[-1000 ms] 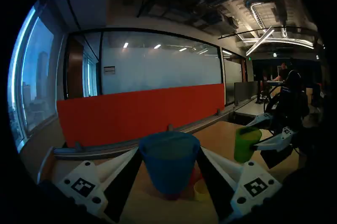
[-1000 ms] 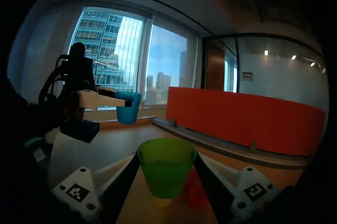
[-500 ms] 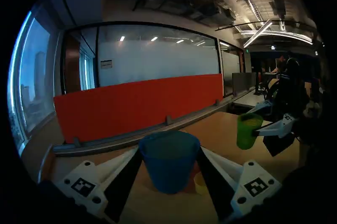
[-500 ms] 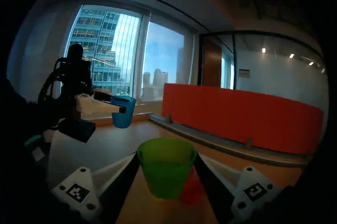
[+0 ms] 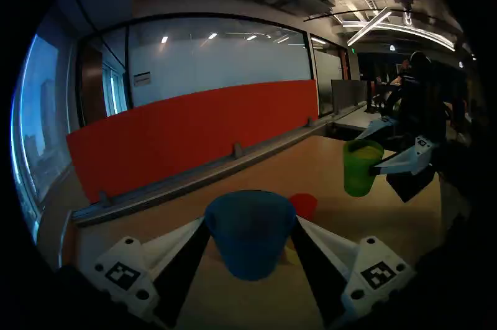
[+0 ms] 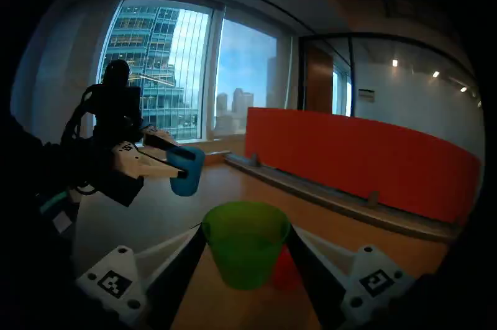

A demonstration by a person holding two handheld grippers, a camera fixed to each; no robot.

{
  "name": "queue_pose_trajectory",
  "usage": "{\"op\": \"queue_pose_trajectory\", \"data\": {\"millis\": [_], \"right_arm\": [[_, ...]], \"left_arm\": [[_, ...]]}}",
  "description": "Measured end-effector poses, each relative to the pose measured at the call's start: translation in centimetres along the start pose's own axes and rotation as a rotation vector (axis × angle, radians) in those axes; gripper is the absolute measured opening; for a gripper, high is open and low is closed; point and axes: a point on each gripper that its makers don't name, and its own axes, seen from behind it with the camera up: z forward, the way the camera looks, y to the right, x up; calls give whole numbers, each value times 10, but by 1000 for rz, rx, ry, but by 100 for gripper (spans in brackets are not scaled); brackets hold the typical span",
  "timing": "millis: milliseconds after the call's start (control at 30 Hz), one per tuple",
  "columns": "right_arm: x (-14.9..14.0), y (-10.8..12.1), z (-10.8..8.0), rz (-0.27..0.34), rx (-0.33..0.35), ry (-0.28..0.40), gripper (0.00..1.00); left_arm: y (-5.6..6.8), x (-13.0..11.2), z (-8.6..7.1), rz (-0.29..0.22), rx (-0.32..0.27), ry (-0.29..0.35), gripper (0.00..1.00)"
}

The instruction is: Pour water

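Presently, the wooden table (image 5: 348, 218) runs beneath both tools, with the orange partition (image 5: 186, 131) along its far edge. The left gripper's camera has dipped over the last second, so more tabletop now shows ahead of it.

The left gripper (image 5: 250, 225) is pinching the blue cup (image 5: 250, 249) between both fingers. The right gripper (image 6: 246, 233) likewise clamps the green cup (image 6: 246, 255). Both cups are held clear of the table.

From the right gripper view, the blue cup (image 6: 186, 171) has come lower and nearer and now leans, where a second ago it stood upright. From the left gripper view, the green cup (image 5: 359, 167) sits lower and looks nearer, though the two cups remain apart.

A small red cup (image 5: 303, 204) stands on the table just beyond the blue one; it shows plainly now, having been mostly hidden.

We judge the pour to be at its approach: neither rim is yet over the other. We cannot tell which cup holds the water.
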Motion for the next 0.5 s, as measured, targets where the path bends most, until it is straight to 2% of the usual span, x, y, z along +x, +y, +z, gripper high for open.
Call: {"op": "queue_pose_trajectory", "data": {"millis": [500], "right_arm": [[-31, 1, 6, -7, 34, -101, 92]], "left_arm": [[-1, -52, 16, 17, -21, -134, 88]]}}
